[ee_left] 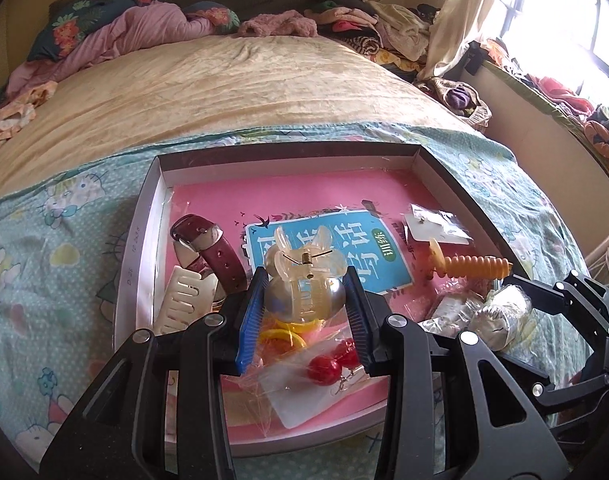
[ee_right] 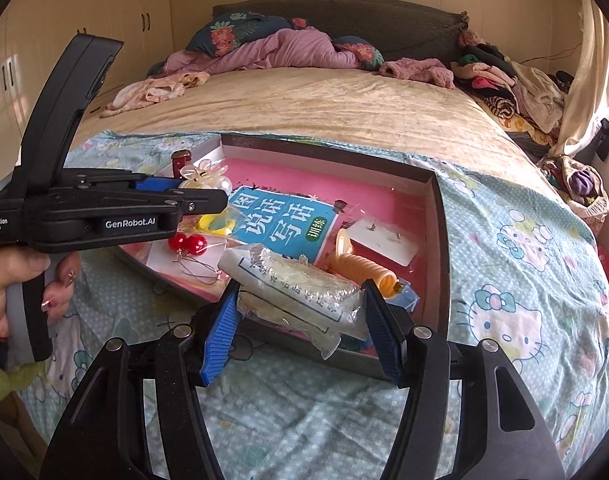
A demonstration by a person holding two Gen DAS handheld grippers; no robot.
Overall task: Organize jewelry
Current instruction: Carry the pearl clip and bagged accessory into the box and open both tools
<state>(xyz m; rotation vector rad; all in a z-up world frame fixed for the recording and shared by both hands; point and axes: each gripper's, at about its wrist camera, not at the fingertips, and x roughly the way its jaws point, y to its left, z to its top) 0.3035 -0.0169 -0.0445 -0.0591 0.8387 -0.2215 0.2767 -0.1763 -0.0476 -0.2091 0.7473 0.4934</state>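
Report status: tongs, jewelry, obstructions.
Left tongs shut on clear hair claw. Right tongs shut on plastic packet. Both over tray; red earrings beneath.

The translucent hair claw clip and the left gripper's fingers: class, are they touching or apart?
Touching. In the left wrist view the hair claw clip sits pinched between the left gripper, both blue pads pressed against its rounded sides.

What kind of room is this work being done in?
Most likely a bedroom: a wide bed with a cream velvet cover, floral pillows against a dark headboard, piled clothes, and built-in cream wardrobe doors.
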